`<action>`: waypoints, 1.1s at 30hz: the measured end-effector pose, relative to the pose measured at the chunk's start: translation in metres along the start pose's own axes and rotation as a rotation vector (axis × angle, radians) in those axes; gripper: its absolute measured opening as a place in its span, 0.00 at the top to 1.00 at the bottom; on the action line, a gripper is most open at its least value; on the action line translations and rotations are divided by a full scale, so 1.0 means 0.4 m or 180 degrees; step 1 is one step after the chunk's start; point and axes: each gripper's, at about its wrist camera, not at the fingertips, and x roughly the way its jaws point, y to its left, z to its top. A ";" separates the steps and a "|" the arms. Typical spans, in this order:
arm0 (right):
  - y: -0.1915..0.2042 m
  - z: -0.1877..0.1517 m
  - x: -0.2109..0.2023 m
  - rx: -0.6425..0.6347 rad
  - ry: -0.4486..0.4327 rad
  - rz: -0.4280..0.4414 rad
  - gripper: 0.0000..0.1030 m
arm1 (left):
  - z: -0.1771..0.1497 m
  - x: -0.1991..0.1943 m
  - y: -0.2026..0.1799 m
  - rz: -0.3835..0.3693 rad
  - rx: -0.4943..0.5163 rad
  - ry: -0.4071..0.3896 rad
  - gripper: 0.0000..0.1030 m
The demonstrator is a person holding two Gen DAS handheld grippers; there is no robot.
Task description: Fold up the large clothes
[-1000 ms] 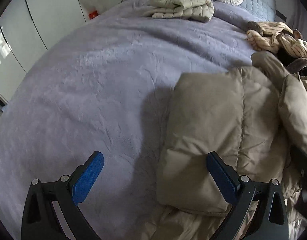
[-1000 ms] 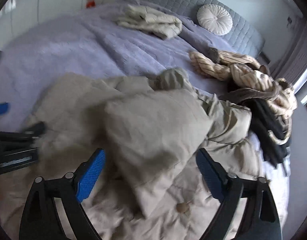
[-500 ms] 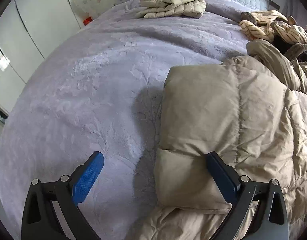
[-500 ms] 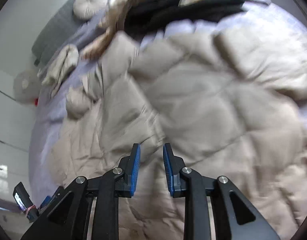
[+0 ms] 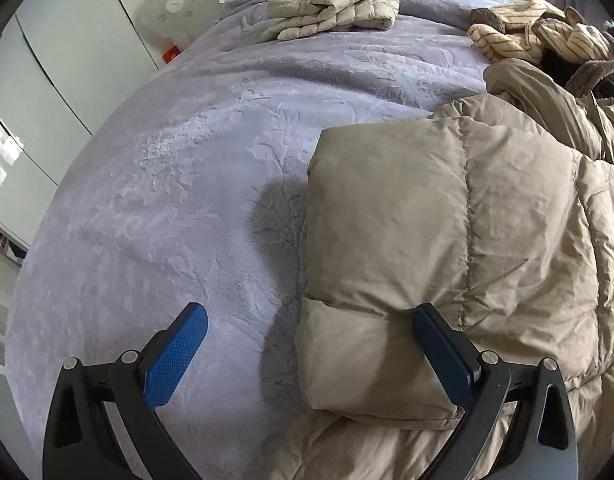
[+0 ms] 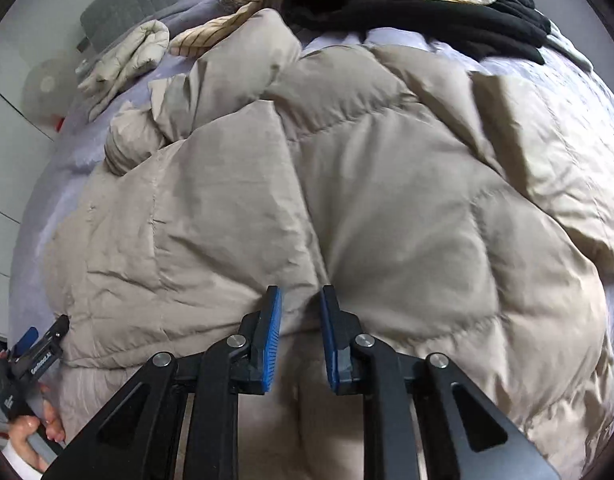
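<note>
Two claws over a puffy beige coat on a purple bed.

Left claw [image 5: 307, 354] spread wide, straddling the folded corner of the coat [image 5: 447, 248] without clamping it. Right claw [image 6: 301, 336] narrowing, closing on a ridge of coat fabric rising between its pads. Likely light, soft, springy and slippery; best pinched at a quilted seam or hem edge, just ahead of the pads, not mid-panel.
</note>
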 end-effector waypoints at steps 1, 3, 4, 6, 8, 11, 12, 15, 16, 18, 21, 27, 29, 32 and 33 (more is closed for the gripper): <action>-0.004 0.004 -0.005 0.0006 0.0020 0.0021 0.81 | 0.001 -0.006 -0.003 0.0019 0.0002 0.0005 0.00; -0.014 0.000 -0.018 0.0017 0.0042 0.0052 0.81 | 0.006 -0.025 -0.008 0.0014 0.0009 0.0005 0.00; -0.022 0.002 -0.029 0.0051 0.0054 0.0070 0.80 | 0.008 -0.040 -0.014 -0.0007 0.0025 0.0000 0.00; -0.043 -0.009 -0.051 0.0120 0.0057 0.0170 0.77 | 0.014 -0.078 -0.039 -0.0063 0.0110 -0.0038 0.00; -0.063 -0.034 -0.079 0.0169 0.0060 0.0242 0.77 | 0.016 -0.113 -0.072 -0.0116 0.0223 -0.0063 0.00; -0.100 -0.062 -0.119 0.0272 0.0087 0.0366 0.67 | 0.010 -0.157 -0.132 -0.0243 0.0355 -0.0043 0.00; -0.112 -0.071 -0.130 0.0303 0.0101 0.0393 0.64 | 0.006 -0.172 -0.157 -0.0301 0.0399 -0.0028 0.00; -0.159 -0.099 -0.165 0.0388 0.0119 0.0459 0.59 | -0.016 -0.216 -0.236 -0.0477 0.0524 0.0030 0.00; -0.178 -0.113 -0.177 0.0425 0.0125 0.0469 0.59 | -0.023 -0.226 -0.259 -0.0512 0.0561 0.0049 0.00; -0.214 -0.128 -0.192 0.0534 0.0141 0.0522 0.55 | -0.036 -0.248 -0.309 -0.0584 0.0664 0.0096 0.00; -0.288 -0.156 -0.229 0.0678 0.0128 0.0564 0.43 | -0.056 -0.279 -0.379 -0.0674 0.0782 0.0174 0.00; -0.423 -0.187 -0.282 0.0967 0.0022 0.0583 0.31 | -0.090 -0.319 -0.491 -0.0766 0.0988 0.0280 0.00; -0.471 -0.196 -0.296 0.1114 -0.0043 0.0622 0.16 | -0.104 -0.333 -0.526 -0.0781 0.1030 0.0298 0.00; -0.544 -0.205 -0.308 0.1331 -0.0112 0.0673 0.16 | -0.124 -0.350 -0.578 -0.0794 0.1099 0.0311 0.00; -0.569 -0.207 -0.311 0.1409 -0.0139 0.0691 0.16 | -0.130 -0.357 -0.591 -0.0795 0.1118 0.0313 0.00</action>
